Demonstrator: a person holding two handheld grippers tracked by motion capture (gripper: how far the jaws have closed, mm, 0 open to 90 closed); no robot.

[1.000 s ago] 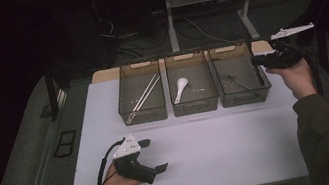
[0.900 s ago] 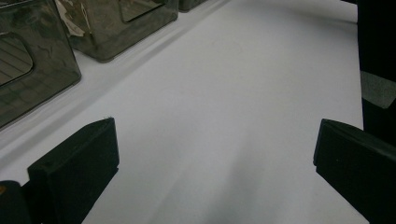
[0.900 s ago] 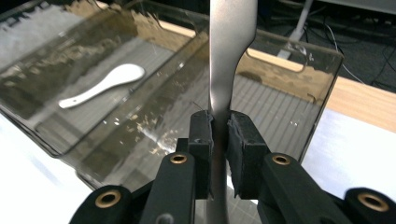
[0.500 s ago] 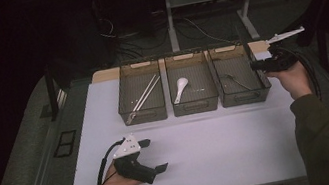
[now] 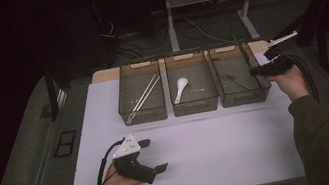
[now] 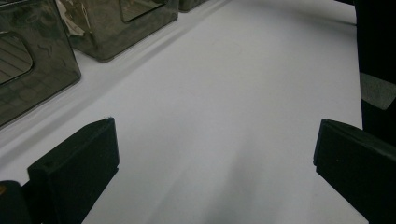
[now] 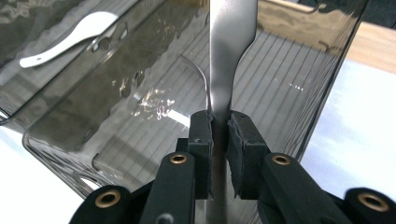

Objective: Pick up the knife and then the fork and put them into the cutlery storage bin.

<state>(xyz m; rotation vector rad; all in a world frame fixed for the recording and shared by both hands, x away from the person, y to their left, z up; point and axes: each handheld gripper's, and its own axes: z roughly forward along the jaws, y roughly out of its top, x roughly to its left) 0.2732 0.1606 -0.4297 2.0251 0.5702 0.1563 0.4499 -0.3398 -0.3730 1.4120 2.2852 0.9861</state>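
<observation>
Three smoky bins (image 5: 196,105) stand in a row at upper centre of the high view. The right gripper (image 5: 256,71) hangs over the rightmost bin; its own view shows the jaws pinching one metal utensil handle (image 7: 229,51). At lower left, the left gripper (image 5: 155,155) rests on the white table (image 5: 222,148), jaws spread.

Dim room; glare perhaps from overhead.
</observation>
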